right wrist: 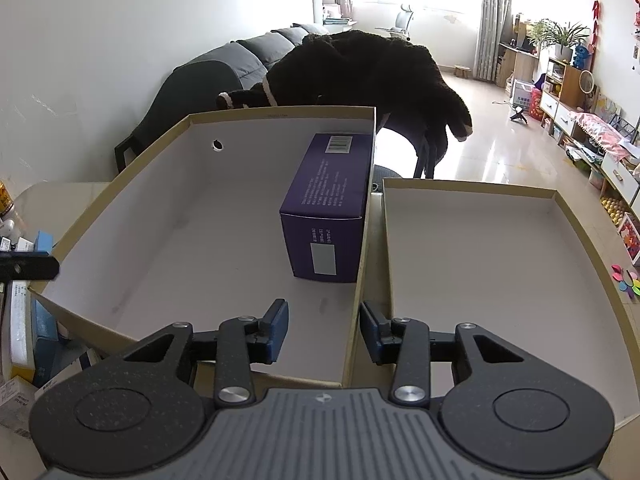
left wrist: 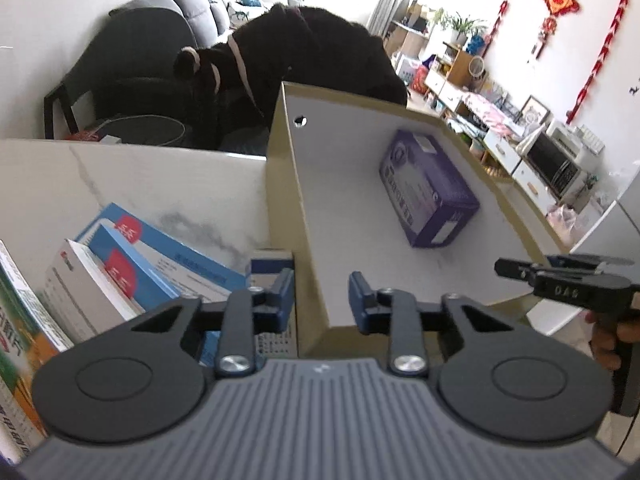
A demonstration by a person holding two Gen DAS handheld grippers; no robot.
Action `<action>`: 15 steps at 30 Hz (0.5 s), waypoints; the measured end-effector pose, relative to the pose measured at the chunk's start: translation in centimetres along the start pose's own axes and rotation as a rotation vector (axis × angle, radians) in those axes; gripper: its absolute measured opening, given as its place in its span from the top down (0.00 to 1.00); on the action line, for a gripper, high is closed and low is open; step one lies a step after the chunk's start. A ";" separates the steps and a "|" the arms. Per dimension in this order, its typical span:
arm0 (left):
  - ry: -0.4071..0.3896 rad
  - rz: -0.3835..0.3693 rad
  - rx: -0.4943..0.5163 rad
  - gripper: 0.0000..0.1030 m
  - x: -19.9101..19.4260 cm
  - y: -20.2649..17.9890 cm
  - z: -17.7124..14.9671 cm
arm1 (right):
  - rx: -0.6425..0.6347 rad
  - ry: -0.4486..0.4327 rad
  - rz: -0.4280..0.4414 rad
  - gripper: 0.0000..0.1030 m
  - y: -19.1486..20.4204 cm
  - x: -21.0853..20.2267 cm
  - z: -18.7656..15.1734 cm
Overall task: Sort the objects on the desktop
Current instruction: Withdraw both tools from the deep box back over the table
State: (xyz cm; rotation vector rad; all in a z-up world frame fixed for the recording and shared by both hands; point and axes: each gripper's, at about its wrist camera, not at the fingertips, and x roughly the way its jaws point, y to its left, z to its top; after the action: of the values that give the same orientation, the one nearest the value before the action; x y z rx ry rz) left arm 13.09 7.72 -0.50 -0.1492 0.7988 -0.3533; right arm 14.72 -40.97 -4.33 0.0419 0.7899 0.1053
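Ribbed grey claw, matte cardboard tray, glossy purple carton

The print on the purple box is too small to read. In the left wrist view the green-and-orange box is cut off by the left edge, and the small blue-and-white box is partly hidden behind the left tool. The right tool runs off the right edge there, so its fingertips stay unseen.
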 end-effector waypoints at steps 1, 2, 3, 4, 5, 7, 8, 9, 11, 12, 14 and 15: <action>0.006 0.001 0.004 0.81 0.4 -0.1 -0.1 | -0.002 0.000 -0.006 0.58 0.0 0.2 -0.1; 0.000 0.015 0.015 0.83 0.5 -0.1 -0.3 | -0.003 0.000 -0.012 0.59 0.0 0.4 -0.2; -0.007 0.029 0.029 0.88 0.5 -0.2 -0.5 | -0.003 0.001 -0.015 0.59 2.6 -0.2 -0.7; -0.010 0.030 0.027 0.89 0.3 -0.2 -0.6 | -0.003 0.001 -0.018 0.61 5.4 -0.9 -1.2; -0.012 0.030 0.024 0.89 0.1 -0.2 -0.7 | -0.004 0.002 -0.025 0.63 4.4 -0.5 -0.8; -0.012 0.027 0.020 0.89 -0.1 -0.2 -0.8 | -0.006 0.001 -0.041 0.69 5.3 0.0 -0.5; -0.013 0.029 0.025 0.89 -0.3 -0.3 -0.9 | 0.000 0.000 -0.043 0.71 5.7 -0.4 -1.4; -0.014 0.031 0.030 0.89 -0.4 -0.4 -1.0 | 0.001 0.001 -0.049 0.74 6.6 -1.0 -1.8; -0.014 0.033 0.033 0.89 -0.5 -0.5 -1.0 | 0.002 0.003 -0.058 0.75 7.8 -1.7 -2.1; -0.014 0.032 0.032 0.89 -0.6 -0.5 -1.1 | 0.003 0.003 -0.059 0.75 7.9 -1.6 -2.1; -0.012 0.031 0.035 0.89 -0.8 -0.5 -1.1 | 0.001 0.005 -0.064 0.76 9.7 -2.9 -3.0; -0.012 0.031 0.038 0.89 -0.9 -0.5 -1.2 | 0.002 0.006 -0.065 0.76 9.3 -2.4 -2.7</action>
State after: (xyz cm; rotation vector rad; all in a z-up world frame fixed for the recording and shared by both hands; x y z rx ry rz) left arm 11.52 7.56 -0.58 -0.1029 0.7816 -0.3378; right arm 10.37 -32.05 -3.84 0.0177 0.7964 0.0433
